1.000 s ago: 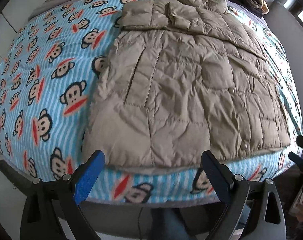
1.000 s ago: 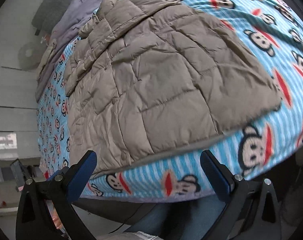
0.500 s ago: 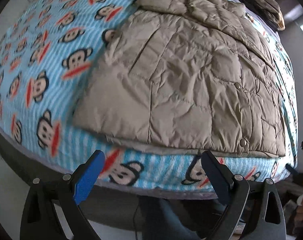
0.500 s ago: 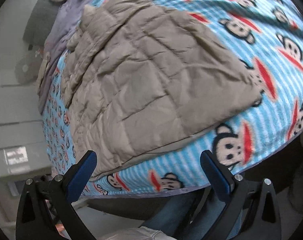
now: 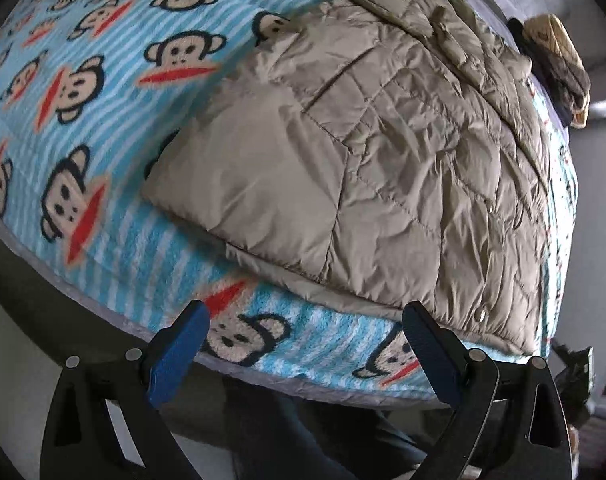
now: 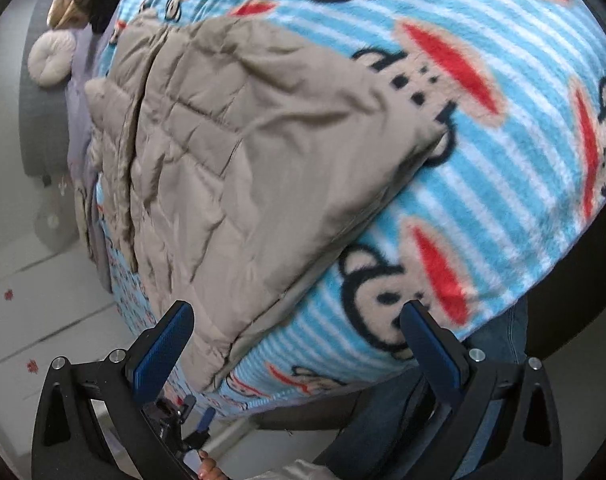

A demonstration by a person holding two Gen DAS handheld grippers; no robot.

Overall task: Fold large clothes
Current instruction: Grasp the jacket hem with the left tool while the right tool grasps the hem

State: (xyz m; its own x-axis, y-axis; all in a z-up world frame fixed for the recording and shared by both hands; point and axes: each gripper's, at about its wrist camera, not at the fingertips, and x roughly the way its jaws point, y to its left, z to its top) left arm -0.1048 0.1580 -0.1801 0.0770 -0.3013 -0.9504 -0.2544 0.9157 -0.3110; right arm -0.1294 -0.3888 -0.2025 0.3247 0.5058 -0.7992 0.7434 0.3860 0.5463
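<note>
A tan quilted puffer jacket point(image 5: 383, 152) lies spread flat on a bed covered by a blue striped monkey-print blanket point(image 5: 103, 92). Its hem runs along the bed's near edge. My left gripper point(image 5: 307, 346) is open, just short of the hem near the jacket's left bottom corner, with blanket edge between its blue fingers point(image 5: 179, 352). In the right wrist view the same jacket point(image 6: 239, 168) shows its other bottom corner, and my right gripper point(image 6: 295, 344) stands open with the hem edge between its fingers, touching nothing that I can see.
A dark and tan folded garment point(image 5: 559, 68) sits at the bed's far right corner. A round pale cushion point(image 6: 51, 58) rests by the grey headboard. A person's jeans point(image 5: 303, 432) stand against the bed's near edge. The other gripper point(image 6: 183, 420) shows low in the right wrist view.
Both grippers have dropped and moved in close to the jacket's hem at the near bed edge. Each has swung outward toward a bottom corner. Both stay open.
</note>
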